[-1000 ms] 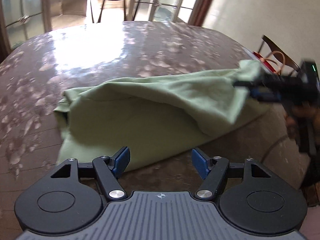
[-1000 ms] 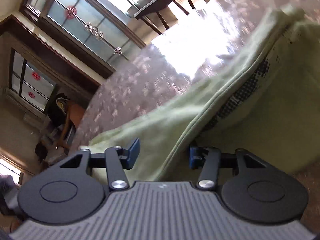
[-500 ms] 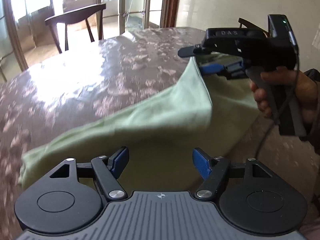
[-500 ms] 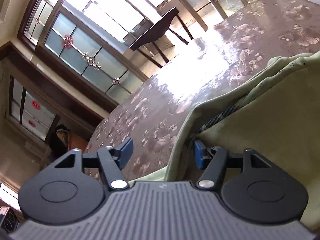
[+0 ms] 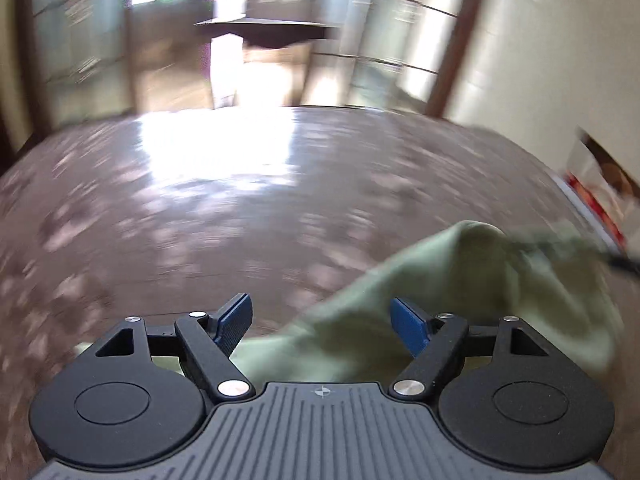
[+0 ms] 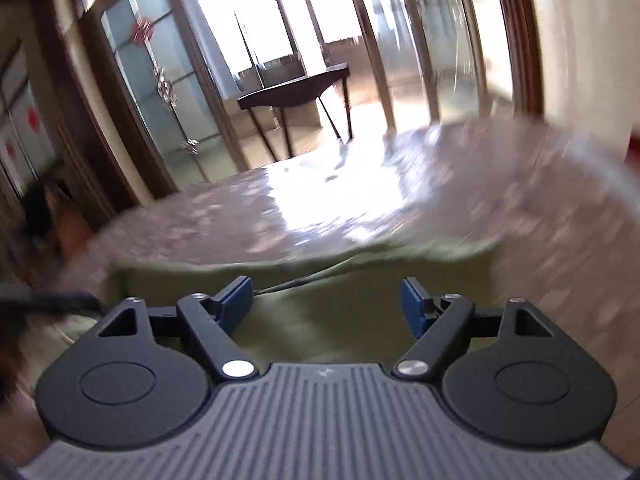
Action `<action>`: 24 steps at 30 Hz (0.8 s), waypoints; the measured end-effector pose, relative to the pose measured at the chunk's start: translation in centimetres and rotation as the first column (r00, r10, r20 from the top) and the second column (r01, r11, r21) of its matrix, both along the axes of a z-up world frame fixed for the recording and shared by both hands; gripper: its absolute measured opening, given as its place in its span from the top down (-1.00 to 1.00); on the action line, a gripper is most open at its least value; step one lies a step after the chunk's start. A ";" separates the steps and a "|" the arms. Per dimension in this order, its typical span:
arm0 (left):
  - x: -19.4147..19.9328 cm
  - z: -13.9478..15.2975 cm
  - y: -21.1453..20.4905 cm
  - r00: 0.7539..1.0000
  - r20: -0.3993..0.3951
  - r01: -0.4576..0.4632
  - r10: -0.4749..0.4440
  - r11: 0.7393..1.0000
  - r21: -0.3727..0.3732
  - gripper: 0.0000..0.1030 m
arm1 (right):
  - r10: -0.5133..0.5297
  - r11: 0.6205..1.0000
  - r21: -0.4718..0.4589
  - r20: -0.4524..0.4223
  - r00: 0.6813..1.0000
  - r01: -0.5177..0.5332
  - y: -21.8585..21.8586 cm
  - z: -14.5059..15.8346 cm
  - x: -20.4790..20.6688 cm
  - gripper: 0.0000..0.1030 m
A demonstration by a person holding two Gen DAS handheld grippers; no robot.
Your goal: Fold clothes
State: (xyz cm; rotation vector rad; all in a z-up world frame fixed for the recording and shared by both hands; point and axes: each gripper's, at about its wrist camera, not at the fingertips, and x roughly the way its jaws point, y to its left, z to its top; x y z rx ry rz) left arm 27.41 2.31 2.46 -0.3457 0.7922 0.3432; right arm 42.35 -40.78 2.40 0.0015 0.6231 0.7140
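Note:
A light green garment point(image 5: 460, 292) lies rumpled on the brown flowered table point(image 5: 240, 208), blurred by motion. In the left wrist view it fills the lower right and runs under my left gripper point(image 5: 320, 316). That gripper's jaws are opening, and its blue pads stand clear of the cloth. The right wrist view shows the garment point(image 6: 360, 280) spread flat just ahead of and below my right gripper point(image 6: 326, 296). Its jaws are opening wide, with cloth beneath them and nothing pinched. A dark blur point(image 5: 624, 264) at the right edge of the left view may be the other gripper.
A dark wooden chair point(image 6: 296, 92) stands beyond the table's far edge before glazed doors. A red and white object point(image 5: 596, 200) sits at the table's right rim. A dark cable point(image 6: 48, 300) crosses the left side of the right wrist view.
My right gripper has let go of the garment's edge, its jaws have spread and it has rolled upright. The cloth has dropped onto the table. The left view has swung, putting the garment at lower right.

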 end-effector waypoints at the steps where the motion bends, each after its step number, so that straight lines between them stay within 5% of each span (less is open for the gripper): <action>1: 0.0 -0.1 1.3 0.998 -0.017 -0.062 0.061 0.998 -0.023 -0.55 | 0.012 0.999 -0.046 0.046 0.999 -0.009 -0.3 0.3 0.4 -0.72; 4: -1.2 0.0 4.0 0.986 -0.033 -0.163 0.161 0.985 -0.052 -0.55 | 0.139 0.975 -0.194 0.165 0.976 -0.106 0.3 0.9 1.5 -0.76; 7: -2.8 0.7 4.6 0.985 -0.026 -0.170 0.168 0.984 -0.045 -0.55 | 0.341 0.909 -0.317 0.186 0.921 -0.272 2.6 1.1 2.6 -0.88; 10: -4.3 1.1 3.9 0.992 -0.017 -0.129 0.128 0.991 -0.040 -0.56 | 0.491 0.817 -0.405 0.120 0.863 -0.409 4.5 0.5 4.3 -0.90; 16: -6.3 1.0 1.3 1.000 -0.007 -0.019 0.018 0.997 -0.075 -0.58 | 0.593 0.725 -0.403 -0.045 0.804 -0.558 7.5 -1.0 8.5 -0.88; 18: -6.6 0.8 0.4 1.000 -0.003 0.014 -0.014 0.996 -0.090 -0.59 | 0.598 0.697 -0.410 -0.120 0.793 -0.588 8.3 -1.6 9.4 -0.39; 20: -6.9 0.7 -0.5 0.999 -0.007 0.031 -0.032 0.995 -0.093 -0.60 | 0.568 0.709 -0.405 -0.157 0.808 -0.578 8.0 -1.5 9.3 0.18; 24: -7.0 0.4 -1.4 0.998 -0.009 0.059 -0.060 0.994 -0.097 -0.63 | 0.499 0.771 -0.339 -0.204 0.842 -0.539 6.7 0.1 8.6 0.56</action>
